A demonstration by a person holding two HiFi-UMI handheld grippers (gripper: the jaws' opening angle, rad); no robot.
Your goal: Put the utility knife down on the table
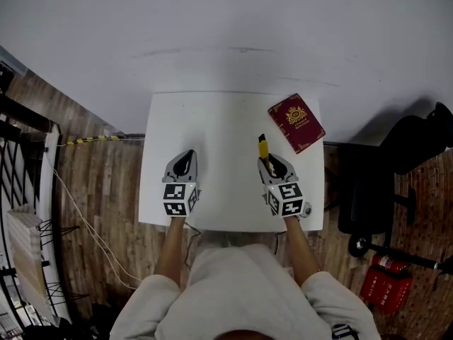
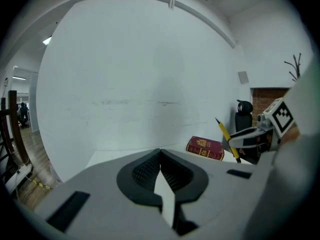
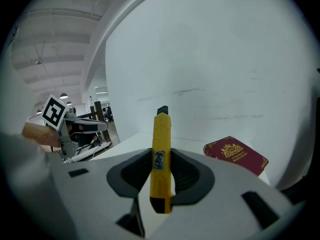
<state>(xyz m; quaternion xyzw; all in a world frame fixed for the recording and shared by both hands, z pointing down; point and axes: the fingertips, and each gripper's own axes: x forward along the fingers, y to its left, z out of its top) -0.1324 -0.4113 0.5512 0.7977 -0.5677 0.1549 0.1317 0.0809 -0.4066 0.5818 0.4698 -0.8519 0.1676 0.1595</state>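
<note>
A yellow utility knife (image 3: pixel 161 154) with a black tip stands between the jaws of my right gripper (image 3: pixel 161 171), which is shut on its handle. In the head view the utility knife (image 1: pixel 263 148) juts forward from the right gripper (image 1: pixel 272 165) over the right half of the white table (image 1: pixel 219 133). My left gripper (image 1: pixel 184 163) hovers over the table's left half. Its jaws meet at the tips with nothing between them, as the left gripper (image 2: pixel 160 154) view shows. The knife (image 2: pixel 226 135) also appears at that view's right.
A dark red book (image 1: pixel 296 123) with a gold crest lies at the table's far right corner, also seen as the book (image 3: pixel 235 153) and the book (image 2: pixel 205 148). A black office chair (image 1: pixel 414 154) and a red fire extinguisher (image 1: pixel 386 282) stand to the right. White wall lies beyond the table.
</note>
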